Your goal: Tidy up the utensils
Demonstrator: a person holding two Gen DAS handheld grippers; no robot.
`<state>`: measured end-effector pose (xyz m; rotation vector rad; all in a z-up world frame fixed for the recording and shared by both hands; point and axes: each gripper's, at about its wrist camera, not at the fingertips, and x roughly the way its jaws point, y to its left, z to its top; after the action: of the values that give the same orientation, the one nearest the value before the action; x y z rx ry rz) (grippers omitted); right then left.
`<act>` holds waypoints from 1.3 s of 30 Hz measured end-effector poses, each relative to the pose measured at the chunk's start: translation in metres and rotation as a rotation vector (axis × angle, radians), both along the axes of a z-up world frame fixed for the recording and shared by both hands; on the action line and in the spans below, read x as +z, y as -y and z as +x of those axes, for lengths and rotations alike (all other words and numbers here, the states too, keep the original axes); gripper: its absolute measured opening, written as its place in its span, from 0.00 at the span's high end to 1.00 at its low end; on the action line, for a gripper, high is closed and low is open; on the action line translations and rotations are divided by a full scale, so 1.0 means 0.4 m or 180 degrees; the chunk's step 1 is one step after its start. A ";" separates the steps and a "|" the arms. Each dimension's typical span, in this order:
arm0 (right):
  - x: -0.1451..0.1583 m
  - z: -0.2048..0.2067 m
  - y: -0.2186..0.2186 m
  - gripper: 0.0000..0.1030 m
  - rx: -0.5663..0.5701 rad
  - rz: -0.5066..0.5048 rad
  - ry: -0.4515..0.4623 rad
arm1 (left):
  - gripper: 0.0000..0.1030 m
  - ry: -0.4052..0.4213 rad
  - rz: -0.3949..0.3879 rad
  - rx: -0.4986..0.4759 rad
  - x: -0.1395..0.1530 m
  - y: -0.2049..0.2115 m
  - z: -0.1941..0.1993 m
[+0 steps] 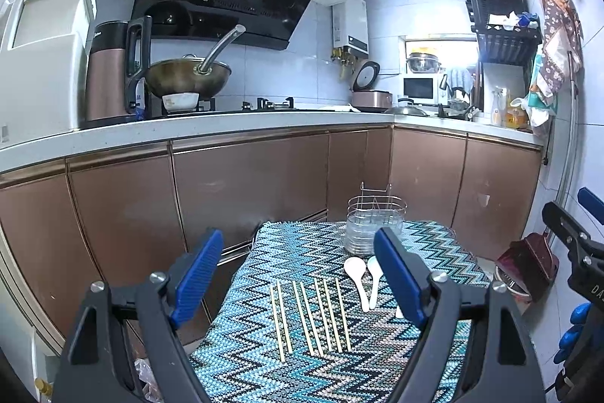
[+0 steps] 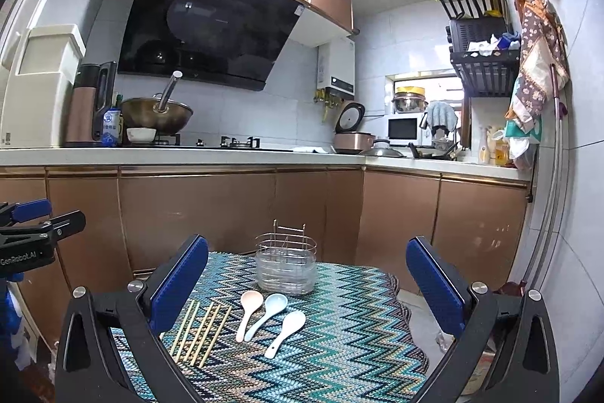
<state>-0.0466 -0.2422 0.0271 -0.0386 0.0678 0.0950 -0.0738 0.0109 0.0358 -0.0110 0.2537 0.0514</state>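
Note:
Several pale chopsticks lie side by side on a small table with a blue zigzag cloth. Three ceramic spoons lie to their right: a pinkish one, a light blue one and a white one. A wire and clear plastic utensil holder stands empty at the table's far edge; it also shows in the left wrist view. My left gripper is open and empty above the chopsticks. My right gripper is open and empty above the spoons.
Brown cabinets and a white counter run behind the table. A wok, a rice cooker and a microwave sit on the counter. A dustpan lies on the floor at the right.

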 end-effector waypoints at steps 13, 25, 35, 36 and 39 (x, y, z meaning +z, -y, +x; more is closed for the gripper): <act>-0.024 0.115 0.058 0.00 0.0299 0.0233 -0.0423 | 0.21 -0.0621 -0.0206 -0.0018 -0.038 -0.067 0.160; -0.208 0.431 0.082 0.25 0.0624 0.0323 -0.1507 | 0.22 -0.1854 -0.0776 -0.0165 -0.194 -0.154 0.495; -0.397 0.673 0.090 0.53 0.1034 0.0537 -0.2374 | 0.65 -0.2848 -0.0975 -0.0416 -0.395 -0.119 0.765; -0.412 0.692 0.091 0.54 0.1057 0.0538 -0.2436 | 0.68 -0.2910 -0.1010 -0.0432 -0.408 -0.117 0.783; -0.444 0.736 0.095 0.55 0.1104 0.0551 -0.2549 | 0.73 -0.3062 -0.1112 -0.0497 -0.440 -0.113 0.824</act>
<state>0.2476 -0.2800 -0.1507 0.1644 0.8541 0.4594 0.2557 0.0561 -0.1401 -0.3193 1.2218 -0.1506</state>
